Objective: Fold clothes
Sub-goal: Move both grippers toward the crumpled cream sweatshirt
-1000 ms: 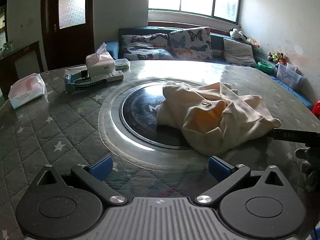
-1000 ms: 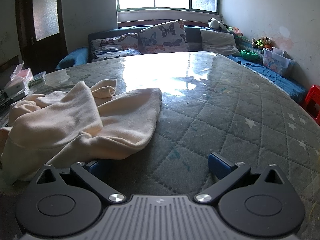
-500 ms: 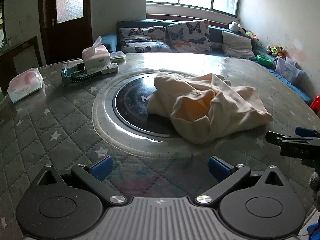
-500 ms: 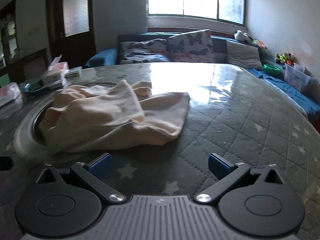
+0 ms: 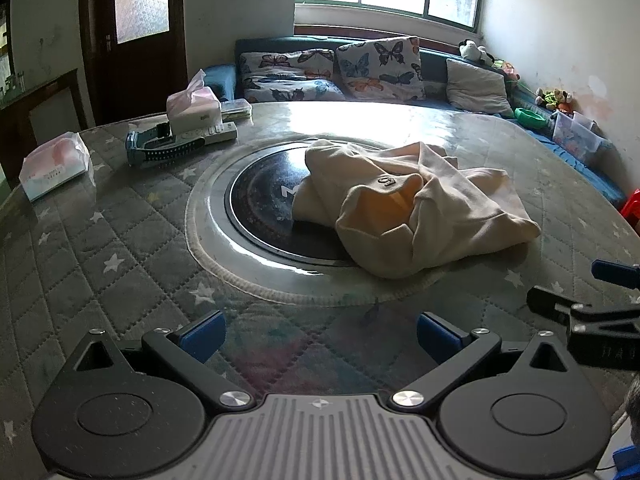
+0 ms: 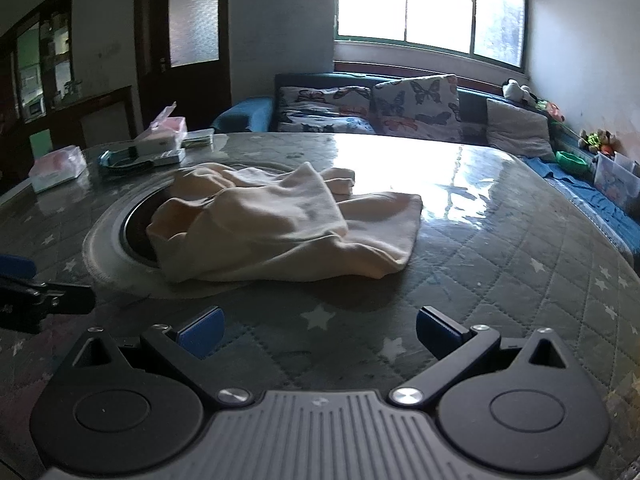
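Note:
A cream garment [image 5: 408, 208] lies crumpled on the round quilted table, partly over the dark centre disc [image 5: 264, 204]; the right wrist view shows it as a loose heap [image 6: 276, 228]. My left gripper [image 5: 320, 332] hovers open over the table's near edge, well short of the cloth, with nothing between its blue pads. My right gripper [image 6: 318, 330] is open too, a little back from the garment's near hem. The right gripper's fingers [image 5: 580, 312] show at the right edge of the left wrist view, and the left gripper's fingers [image 6: 36, 300] at the left edge of the right wrist view.
At the far left of the table stand a tissue box [image 5: 194, 106], a soft tissue pack [image 5: 54, 164], a remote [image 5: 200, 136] and a blue-black tool [image 5: 160, 148]. A sofa with butterfly cushions [image 5: 372, 68] lies beyond the table, and a storage box [image 5: 576, 136] sits at the right wall.
Both grippers have drawn back from the garment toward the table's near edge, so it looks smaller and farther. The cloth has not moved and lies free. Each gripper now shows more in the other's view.

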`<state>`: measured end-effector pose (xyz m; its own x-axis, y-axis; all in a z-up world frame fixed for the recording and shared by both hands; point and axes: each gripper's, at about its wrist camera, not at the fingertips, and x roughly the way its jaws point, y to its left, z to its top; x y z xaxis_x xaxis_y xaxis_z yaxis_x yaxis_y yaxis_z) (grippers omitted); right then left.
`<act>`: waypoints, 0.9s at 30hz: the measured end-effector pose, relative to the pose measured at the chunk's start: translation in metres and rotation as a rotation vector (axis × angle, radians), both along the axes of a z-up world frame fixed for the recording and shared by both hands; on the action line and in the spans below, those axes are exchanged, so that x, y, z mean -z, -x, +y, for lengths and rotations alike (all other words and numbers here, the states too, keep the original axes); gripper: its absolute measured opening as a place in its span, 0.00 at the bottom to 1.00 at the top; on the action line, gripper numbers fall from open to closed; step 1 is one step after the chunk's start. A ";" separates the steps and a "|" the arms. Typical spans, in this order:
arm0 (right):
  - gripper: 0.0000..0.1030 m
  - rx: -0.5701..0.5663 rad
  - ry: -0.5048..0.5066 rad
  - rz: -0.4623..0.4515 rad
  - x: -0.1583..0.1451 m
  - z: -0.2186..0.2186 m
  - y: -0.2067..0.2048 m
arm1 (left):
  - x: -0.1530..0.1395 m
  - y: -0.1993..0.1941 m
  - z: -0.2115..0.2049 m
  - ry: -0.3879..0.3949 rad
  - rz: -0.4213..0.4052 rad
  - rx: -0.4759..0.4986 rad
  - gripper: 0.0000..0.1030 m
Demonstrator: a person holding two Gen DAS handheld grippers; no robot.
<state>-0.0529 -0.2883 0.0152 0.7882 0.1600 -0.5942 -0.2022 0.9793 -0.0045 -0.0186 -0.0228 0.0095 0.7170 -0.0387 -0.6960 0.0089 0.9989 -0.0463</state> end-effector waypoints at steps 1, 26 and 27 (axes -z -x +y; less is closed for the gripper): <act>1.00 -0.005 0.002 0.001 0.000 0.001 0.001 | 0.000 0.000 -0.001 -0.002 0.001 0.001 1.00; 1.00 -0.044 -0.003 0.013 -0.003 0.013 -0.011 | 0.004 -0.023 -0.010 -0.003 0.030 0.005 1.00; 1.00 -0.044 -0.003 0.013 -0.003 0.013 -0.012 | 0.004 -0.024 -0.011 -0.003 0.031 0.005 1.00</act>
